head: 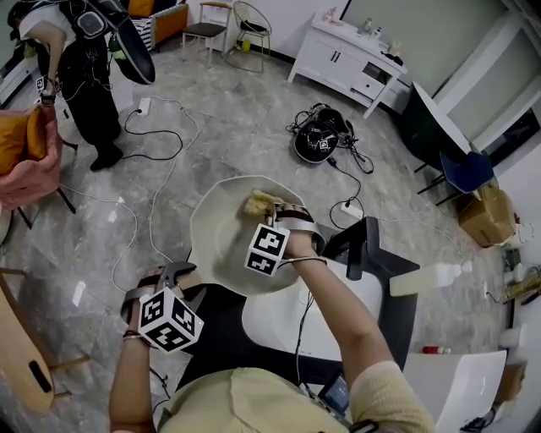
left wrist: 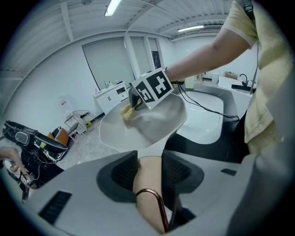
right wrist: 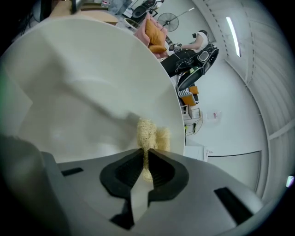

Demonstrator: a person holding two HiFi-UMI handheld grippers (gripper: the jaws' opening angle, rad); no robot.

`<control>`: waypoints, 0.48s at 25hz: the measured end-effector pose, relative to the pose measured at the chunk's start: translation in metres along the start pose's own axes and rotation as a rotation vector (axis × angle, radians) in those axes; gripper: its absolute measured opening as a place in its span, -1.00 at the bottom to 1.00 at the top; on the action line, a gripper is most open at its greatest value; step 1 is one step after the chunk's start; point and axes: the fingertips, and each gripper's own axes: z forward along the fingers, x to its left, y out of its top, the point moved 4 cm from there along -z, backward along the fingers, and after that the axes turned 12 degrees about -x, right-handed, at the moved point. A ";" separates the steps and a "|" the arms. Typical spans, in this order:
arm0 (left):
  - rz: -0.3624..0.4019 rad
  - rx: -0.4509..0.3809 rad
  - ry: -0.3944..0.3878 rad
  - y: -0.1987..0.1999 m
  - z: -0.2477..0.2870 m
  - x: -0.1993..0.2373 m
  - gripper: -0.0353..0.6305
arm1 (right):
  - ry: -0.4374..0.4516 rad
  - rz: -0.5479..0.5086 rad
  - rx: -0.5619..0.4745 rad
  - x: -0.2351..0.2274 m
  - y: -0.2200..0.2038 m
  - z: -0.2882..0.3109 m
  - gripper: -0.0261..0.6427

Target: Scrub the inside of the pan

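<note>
Bright, even light falls from ceiling strip lights [left wrist: 113,7]; the 2 gripper views bend and darken at the edges.

A: Pan [head: 215,241] [left wrist: 115,134] [right wrist: 92,92]?
B: Round, off-white, matte, with a sloping wall. Held up in the air and tilted, inside turned towards the right gripper [head: 275,211] [right wrist: 146,159].
A: And the handle [left wrist: 147,182]?
B: Beige, with a copper-coloured loop [left wrist: 156,200] at its end. Clamped between the pads of the left gripper [head: 177,272] [left wrist: 148,163].
A: Scrubber [head: 262,203] [left wrist: 128,114] [right wrist: 150,133]?
B: Pale yellow, fibrous, a rough tuft. Pinched in the right gripper, sticking out past the pads, pressed against the inner wall close to the rim.
</note>
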 end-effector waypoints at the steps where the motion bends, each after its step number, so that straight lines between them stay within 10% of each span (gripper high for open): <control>1: -0.002 0.000 0.003 0.000 0.000 0.000 -0.37 | -0.004 0.011 -0.010 0.001 0.001 -0.003 -0.79; 12: -0.062 -0.003 0.067 -0.002 -0.001 0.004 -0.22 | -0.020 0.114 -0.042 0.008 -0.004 -0.017 -0.79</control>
